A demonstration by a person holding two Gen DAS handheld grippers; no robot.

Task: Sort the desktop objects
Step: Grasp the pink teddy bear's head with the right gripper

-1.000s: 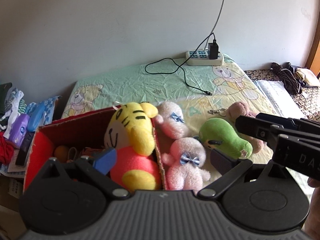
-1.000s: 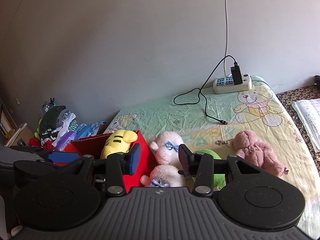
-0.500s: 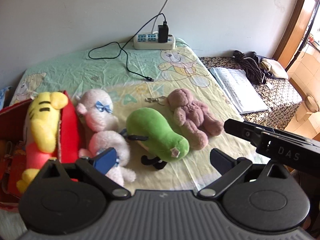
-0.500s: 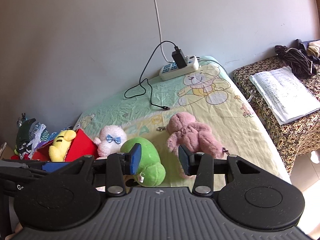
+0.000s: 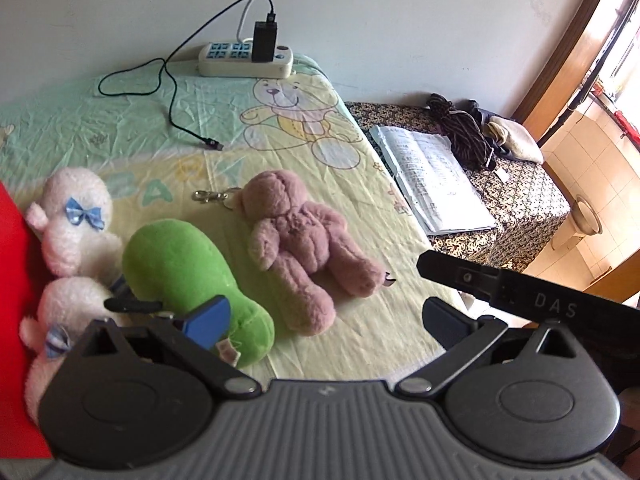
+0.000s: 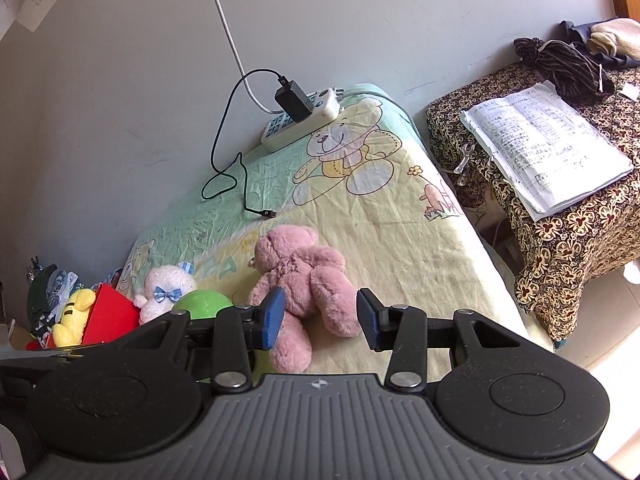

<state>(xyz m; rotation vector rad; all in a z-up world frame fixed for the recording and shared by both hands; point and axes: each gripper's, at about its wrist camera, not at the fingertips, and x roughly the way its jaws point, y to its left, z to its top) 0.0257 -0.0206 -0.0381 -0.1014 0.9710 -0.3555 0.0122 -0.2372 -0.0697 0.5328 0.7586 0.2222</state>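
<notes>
Our right gripper (image 6: 320, 316) is spread wide with nothing between its fingers, above the legs of the pink bear (image 6: 304, 280) lying on the sheet (image 6: 400, 248). Our left gripper (image 5: 324, 320) is also spread, beside the green plush (image 5: 188, 272). Farther back sits the power strip (image 6: 300, 122).

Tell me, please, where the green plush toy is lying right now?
In the left wrist view, the green plush toy lies on the bedsheet, between two white plush toys and the pink teddy bear.

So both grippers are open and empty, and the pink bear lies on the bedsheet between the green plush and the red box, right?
Not quite. The left wrist view shows the pink bear to the right of the green plush, on the side away from the red box. The left gripper and right gripper are open and empty.
</notes>
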